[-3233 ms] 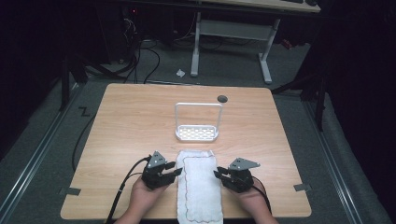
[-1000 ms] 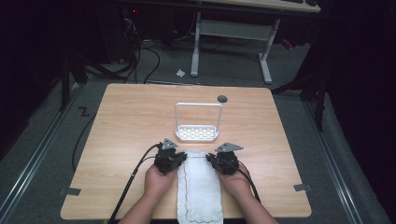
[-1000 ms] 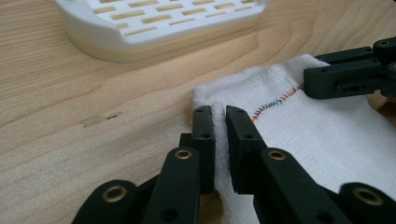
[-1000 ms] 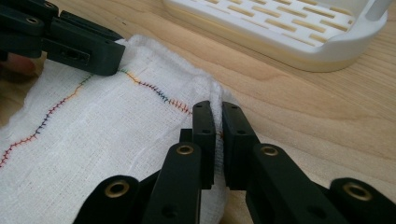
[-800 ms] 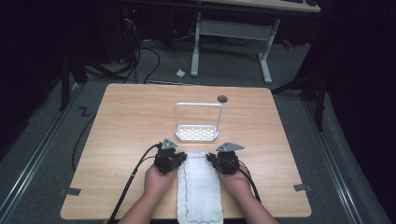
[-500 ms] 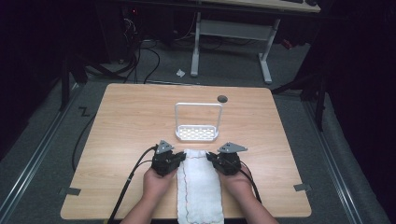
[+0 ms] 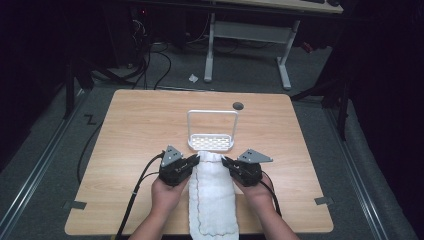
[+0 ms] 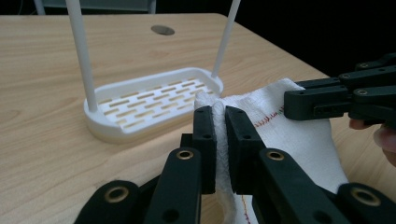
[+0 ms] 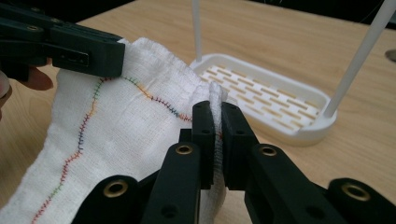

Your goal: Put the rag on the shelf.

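On the wooden worktop (image 7: 130, 135) a white cloth (image 7: 212, 200) with a coloured stitched line lies as a long strip, from the near edge up to the white slotted rack (image 7: 211, 142). The left tool (image 7: 192, 161) is closed on the far left corner of the cloth, which is pinched between its jaws. The right tool (image 7: 227, 162) is closed on the far right corner in the same way. Both corners are held just beside the rack base, slightly above the wood.
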A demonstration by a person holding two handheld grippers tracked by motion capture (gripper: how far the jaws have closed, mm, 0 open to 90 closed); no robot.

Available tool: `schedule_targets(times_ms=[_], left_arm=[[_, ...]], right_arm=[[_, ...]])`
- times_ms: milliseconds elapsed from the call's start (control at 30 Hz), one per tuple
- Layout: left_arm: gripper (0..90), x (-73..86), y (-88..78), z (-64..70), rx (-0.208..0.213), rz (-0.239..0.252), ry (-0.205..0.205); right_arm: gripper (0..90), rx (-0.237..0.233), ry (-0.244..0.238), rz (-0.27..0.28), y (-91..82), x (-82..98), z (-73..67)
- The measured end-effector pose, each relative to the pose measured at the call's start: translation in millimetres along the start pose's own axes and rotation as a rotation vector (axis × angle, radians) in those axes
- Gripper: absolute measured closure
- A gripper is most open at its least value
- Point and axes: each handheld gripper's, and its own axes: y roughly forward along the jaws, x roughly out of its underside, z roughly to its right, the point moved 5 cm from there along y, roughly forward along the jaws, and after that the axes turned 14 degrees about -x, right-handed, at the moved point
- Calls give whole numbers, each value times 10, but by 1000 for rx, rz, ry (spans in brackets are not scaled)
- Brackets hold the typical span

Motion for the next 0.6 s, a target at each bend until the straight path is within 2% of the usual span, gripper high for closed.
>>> schedule_targets(times_ms=[100, 267, 433, 467, 600], left_arm=[[833, -62, -33, 18, 2, 23, 6], [832, -239, -108, 47, -7, 72, 22], [832, -364, -165, 51, -15, 112, 19], [832, -422, -198, 62, -21, 135, 20], [832, -518, -229, 69, -23, 161, 13]], right_arm=[[858, 5, -8, 14, -29, -45, -13], [858, 19, -39, 80, -132, -210, -47], [858, 35, -62, 119, -195, -332, -65], [858, 41, -70, 140, -230, -404, -76], [858, 49, -86, 169, -276, -505, -89]])
